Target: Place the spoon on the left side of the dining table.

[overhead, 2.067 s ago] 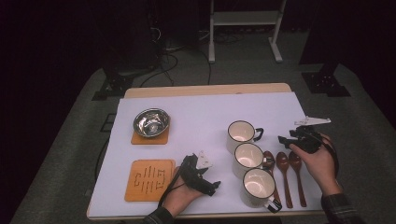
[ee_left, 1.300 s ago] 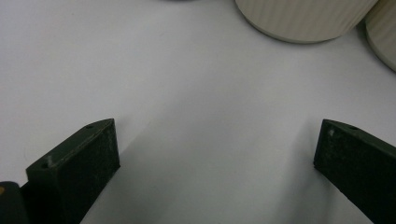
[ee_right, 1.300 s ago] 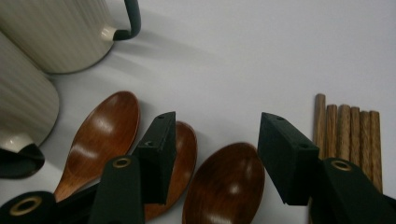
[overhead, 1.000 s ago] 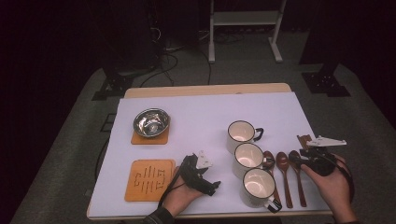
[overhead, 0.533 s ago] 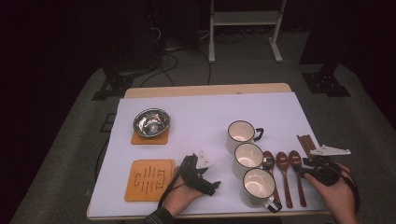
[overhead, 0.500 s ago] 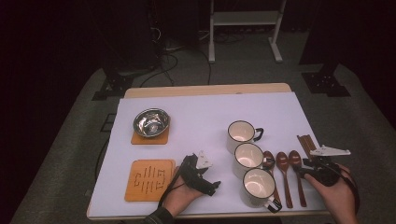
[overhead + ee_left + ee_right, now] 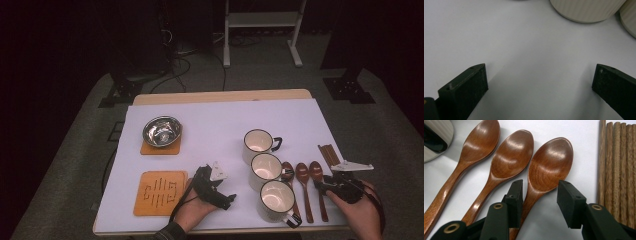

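The right claw (image 7: 539, 202) straddles the neck of the rightmost spoon (image 7: 549, 163). One jaw stands in the gap between that spoon and the middle spoon (image 7: 510, 155), the other on the bare counter toward the chopsticks (image 7: 617, 170). The jaws have just been closing, with the spoon's neck between them, but the pads stand clear of the wood on both sides, so nothing is gripped. In the high view this claw (image 7: 325, 186) sits at the near right of the counter (image 7: 210, 120), over the spoon (image 7: 317, 172).

The three spoons are dark, glossy brown wood with oval bowls and slim, slightly curved handles, laid side by side; the third spoon (image 7: 477, 141) lies nearest a mug. The chopsticks are straight, matte, grained sticks packed tight together.

The left claw (image 7: 540, 80) rests low over the white counter, jaws wide apart with nothing between them. Ahead of it stand ribbed cream mugs (image 7: 586, 10). In the high view it (image 7: 222, 192) lies beside a slotted wooden trivet (image 7: 160, 192), and a shiny steel bowl (image 7: 161, 131) sits on a second trivet (image 7: 160, 148) farther back.
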`<action>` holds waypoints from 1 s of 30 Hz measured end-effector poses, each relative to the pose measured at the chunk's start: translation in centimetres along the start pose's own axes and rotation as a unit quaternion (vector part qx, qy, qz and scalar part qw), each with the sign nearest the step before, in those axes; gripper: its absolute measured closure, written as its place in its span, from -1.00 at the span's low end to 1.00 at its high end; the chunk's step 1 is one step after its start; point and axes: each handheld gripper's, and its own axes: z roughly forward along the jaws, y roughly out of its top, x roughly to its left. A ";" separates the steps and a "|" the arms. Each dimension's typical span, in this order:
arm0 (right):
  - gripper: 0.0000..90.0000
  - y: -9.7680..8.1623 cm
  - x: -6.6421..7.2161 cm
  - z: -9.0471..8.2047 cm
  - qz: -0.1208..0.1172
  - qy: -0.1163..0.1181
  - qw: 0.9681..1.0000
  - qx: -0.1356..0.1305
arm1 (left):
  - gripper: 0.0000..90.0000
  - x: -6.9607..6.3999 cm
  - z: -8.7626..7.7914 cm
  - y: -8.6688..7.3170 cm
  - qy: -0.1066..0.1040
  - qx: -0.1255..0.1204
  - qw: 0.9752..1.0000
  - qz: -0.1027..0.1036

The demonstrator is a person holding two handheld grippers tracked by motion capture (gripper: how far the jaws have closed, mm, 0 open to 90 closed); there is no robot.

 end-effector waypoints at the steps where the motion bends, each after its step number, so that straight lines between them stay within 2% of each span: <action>1: 0.25 0.0 0.0 0.1 0.001 0.001 1.000 0.001 | -1.00 0.0 0.0 0.0 0.000 0.000 1.000 0.001; 14: 0.33 0.9 -1.3 1.0 0.001 0.001 1.000 0.000 | -1.00 0.0 0.0 0.0 0.000 0.000 1.000 0.000; 30: 0.33 3.6 -3.0 3.5 -0.035 0.007 0.999 -0.005 | -1.00 0.0 0.0 0.0 0.000 0.000 1.000 0.000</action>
